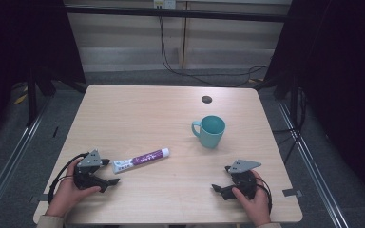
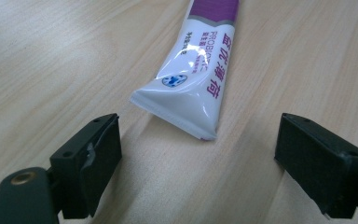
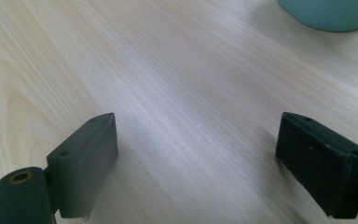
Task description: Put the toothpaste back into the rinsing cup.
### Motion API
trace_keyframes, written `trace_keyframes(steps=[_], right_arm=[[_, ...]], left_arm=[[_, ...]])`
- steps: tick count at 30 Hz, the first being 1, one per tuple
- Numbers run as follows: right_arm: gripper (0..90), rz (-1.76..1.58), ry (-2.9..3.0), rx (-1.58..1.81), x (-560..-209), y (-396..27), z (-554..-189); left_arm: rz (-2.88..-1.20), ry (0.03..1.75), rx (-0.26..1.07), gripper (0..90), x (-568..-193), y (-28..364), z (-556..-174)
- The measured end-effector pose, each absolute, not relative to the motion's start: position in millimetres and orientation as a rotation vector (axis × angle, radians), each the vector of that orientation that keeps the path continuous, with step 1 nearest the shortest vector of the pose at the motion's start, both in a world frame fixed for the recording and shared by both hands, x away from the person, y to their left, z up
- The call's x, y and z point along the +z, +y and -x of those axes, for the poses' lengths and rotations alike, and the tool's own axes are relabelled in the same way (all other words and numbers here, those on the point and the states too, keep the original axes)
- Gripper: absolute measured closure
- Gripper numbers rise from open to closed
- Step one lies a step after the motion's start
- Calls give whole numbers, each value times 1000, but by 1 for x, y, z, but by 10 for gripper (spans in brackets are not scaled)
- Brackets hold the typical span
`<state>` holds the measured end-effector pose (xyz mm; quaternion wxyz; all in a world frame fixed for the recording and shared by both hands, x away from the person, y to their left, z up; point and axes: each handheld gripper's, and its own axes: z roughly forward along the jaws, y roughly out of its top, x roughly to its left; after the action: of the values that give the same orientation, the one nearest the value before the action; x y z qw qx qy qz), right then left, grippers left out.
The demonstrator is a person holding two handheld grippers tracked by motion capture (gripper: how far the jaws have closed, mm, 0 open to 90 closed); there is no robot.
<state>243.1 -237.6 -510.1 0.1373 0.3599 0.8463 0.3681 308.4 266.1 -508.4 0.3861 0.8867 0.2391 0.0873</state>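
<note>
A pale wooden table point(image 1: 138, 109) is set in a dim room, with cables trailing over the floor behind it. A toothpaste tube point(image 1: 141, 159) is laid flat near the front left, its crimped end point(image 2: 175, 114) just ahead of the left gripper point(image 1: 110, 171), whose jaws are spread wide with nothing between them. The right gripper point(image 1: 221, 178) is likewise held wide open and empty, well apart from the tube, with a teal mug point(image 1: 209, 131) beyond it. The tube is judged light, soft and glossy, so likely slippery; a hold across the fuller middle is advised rather than the thin crimp.
</note>
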Motion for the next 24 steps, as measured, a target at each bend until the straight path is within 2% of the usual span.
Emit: trace_keyframes(steps=[5,9,12,24], right_arm=[[121,-1042,2449,1065,-510,-238,-243],[121,-1042,2449,1065,-510,-238,-243],[120,-1042,2449,1066,-510,-238,-243],[120,-1041,2449,1065,-510,-238,-243]], left_arm=[[-2258,626,238,157,-508,266,-309],[-2329,720,240,173,-499,262,-312],[-2387,717,225,220,-491,258,-316],[-2645,655,180,261,-458,225,-340]])
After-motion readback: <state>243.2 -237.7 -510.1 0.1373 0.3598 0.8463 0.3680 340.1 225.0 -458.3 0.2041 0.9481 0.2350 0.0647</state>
